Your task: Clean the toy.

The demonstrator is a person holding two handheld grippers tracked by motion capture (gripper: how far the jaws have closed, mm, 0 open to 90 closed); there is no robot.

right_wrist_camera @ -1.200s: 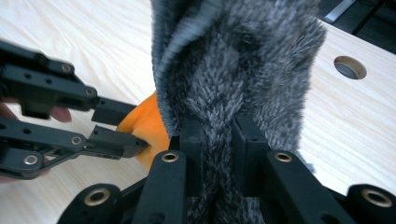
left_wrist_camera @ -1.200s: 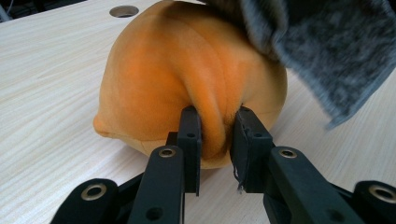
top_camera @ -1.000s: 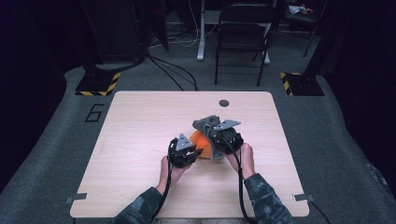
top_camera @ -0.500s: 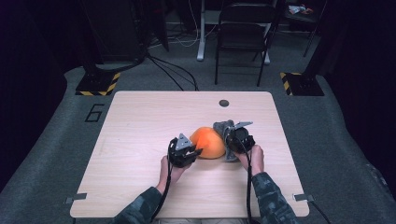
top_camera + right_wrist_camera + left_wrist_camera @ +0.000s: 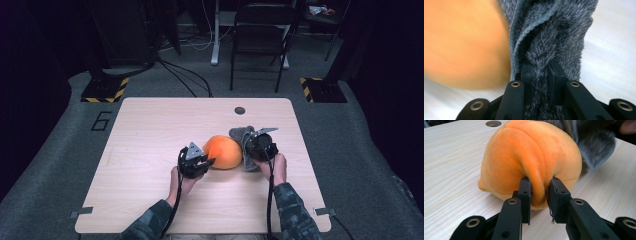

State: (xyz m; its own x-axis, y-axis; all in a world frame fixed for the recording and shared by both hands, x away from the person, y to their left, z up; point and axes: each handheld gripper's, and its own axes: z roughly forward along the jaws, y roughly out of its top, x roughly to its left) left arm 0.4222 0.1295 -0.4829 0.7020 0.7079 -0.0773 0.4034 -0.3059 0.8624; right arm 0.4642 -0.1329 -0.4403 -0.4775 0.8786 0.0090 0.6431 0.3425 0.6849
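High view: your left gripper (image 5: 206, 162) pinches the orange plush (image 5: 223, 151); your right gripper (image 5: 248, 150) clamps the grey fuzzy cloth (image 5: 241, 134).

Orange plush (image 5: 461, 42): blurred, cut off at frame edge. Grey fleece (image 5: 554, 37): top cropped; overall shape perhaps folded, unclear.

Round orange plush (image 5: 222, 151) resting on the wooden table just below frame centre, one fold pinched up; fuzzy grey cloth (image 5: 242, 135) bunched against its right side, touching.
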